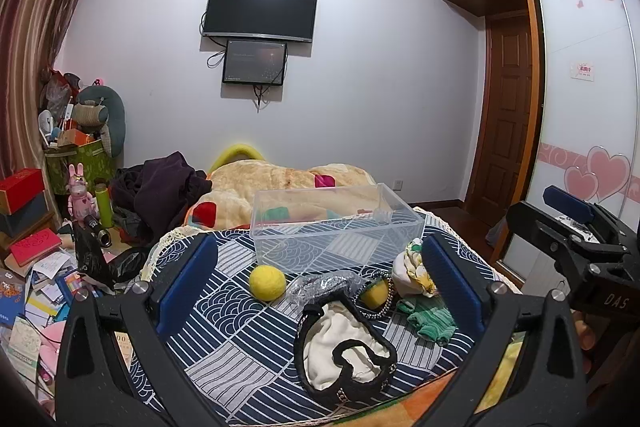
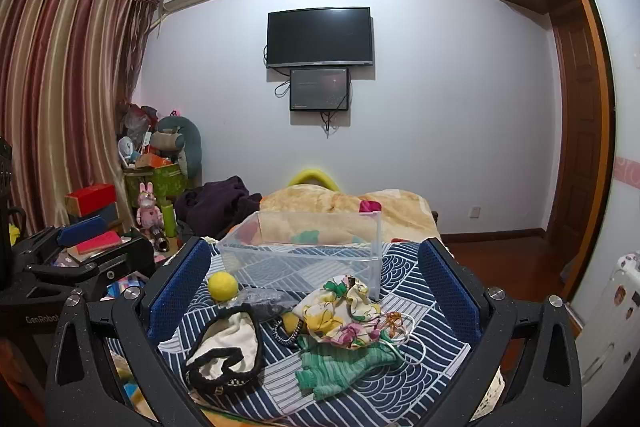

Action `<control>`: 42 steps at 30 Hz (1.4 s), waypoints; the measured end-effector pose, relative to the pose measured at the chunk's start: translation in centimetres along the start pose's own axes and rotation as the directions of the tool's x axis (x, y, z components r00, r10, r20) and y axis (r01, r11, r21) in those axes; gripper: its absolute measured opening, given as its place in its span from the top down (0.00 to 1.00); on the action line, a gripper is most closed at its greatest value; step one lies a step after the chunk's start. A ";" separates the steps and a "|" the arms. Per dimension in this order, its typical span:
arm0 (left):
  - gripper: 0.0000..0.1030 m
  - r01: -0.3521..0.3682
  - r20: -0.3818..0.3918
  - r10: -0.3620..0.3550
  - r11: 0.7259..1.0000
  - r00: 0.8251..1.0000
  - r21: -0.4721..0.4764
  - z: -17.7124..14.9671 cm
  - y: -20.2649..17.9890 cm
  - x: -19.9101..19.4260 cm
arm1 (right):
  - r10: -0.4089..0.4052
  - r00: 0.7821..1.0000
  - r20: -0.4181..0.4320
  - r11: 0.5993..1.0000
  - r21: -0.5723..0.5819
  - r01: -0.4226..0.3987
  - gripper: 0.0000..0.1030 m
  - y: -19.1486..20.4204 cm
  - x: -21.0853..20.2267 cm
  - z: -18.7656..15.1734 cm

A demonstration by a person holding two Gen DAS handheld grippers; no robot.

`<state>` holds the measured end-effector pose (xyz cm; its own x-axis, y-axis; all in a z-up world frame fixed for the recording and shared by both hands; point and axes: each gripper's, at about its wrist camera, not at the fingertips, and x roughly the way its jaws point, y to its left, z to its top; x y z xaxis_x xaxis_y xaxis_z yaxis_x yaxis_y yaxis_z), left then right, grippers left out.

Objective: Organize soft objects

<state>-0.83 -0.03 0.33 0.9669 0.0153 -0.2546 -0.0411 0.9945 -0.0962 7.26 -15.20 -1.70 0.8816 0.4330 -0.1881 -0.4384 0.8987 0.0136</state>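
A clear plastic bin (image 1: 336, 227) (image 2: 308, 251) stands on the patterned bedspread. In front of it lie a yellow felt ball (image 1: 267, 283) (image 2: 223, 286), a white cloth with black trim (image 1: 344, 347) (image 2: 228, 343), a second yellow ball (image 1: 374, 294) partly hidden by a beaded chain, a floral fabric pouch (image 1: 412, 273) (image 2: 340, 311) and a green knitted piece (image 1: 430, 319) (image 2: 344, 367). My left gripper (image 1: 320, 283) is open and empty above these items. My right gripper (image 2: 316, 291) is open and empty above them; it also shows at the right of the left wrist view (image 1: 576, 223).
The blue patterned bedspread (image 1: 224, 347) (image 2: 400, 379) covers the near bed; a beige blanket (image 1: 280, 179) lies behind the bin. Dark clothes (image 1: 160, 191), boxes and papers clutter the floor at left. A wardrobe (image 1: 580, 67) and door stand at right.
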 end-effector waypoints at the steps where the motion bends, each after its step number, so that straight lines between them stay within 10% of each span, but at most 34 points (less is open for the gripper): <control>1: 0.00 0.000 -0.001 0.000 1.000 1.000 0.000 0.0 0.0 0.0 | 0.002 1.000 0.000 1.000 0.001 -0.002 0.00 0.0 0.0 0.0; 10: 0.00 0.009 -0.021 -0.009 1.000 1.000 -0.006 -0.2 0.1 0.6 | 0.005 1.000 -0.020 1.000 0.008 -0.005 0.00 -0.3 0.7 -0.7; 22: 0.01 0.070 -0.270 -0.085 0.995 0.959 -0.064 -5.2 1.2 6.2 | 0.001 0.970 -0.245 0.997 0.076 0.018 0.00 -3.9 4.4 -4.9; 35: 0.47 0.081 -0.450 -0.122 0.991 0.885 -0.111 -8.5 3.1 13.0 | 0.049 0.926 -0.375 0.997 0.081 -0.020 0.06 -4.2 8.3 -6.3; 42: 0.69 0.114 -0.476 -0.143 0.989 0.868 -0.089 -10.0 2.5 14.6 | 0.071 0.903 -0.424 0.993 0.112 -0.025 0.39 -4.4 10.3 -7.2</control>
<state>10.67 1.68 -13.27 0.7253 -0.1780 -0.6650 0.0469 0.9765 -0.2102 17.05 -15.21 -10.78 0.6912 0.4246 -0.5848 -0.4384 0.8896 0.1278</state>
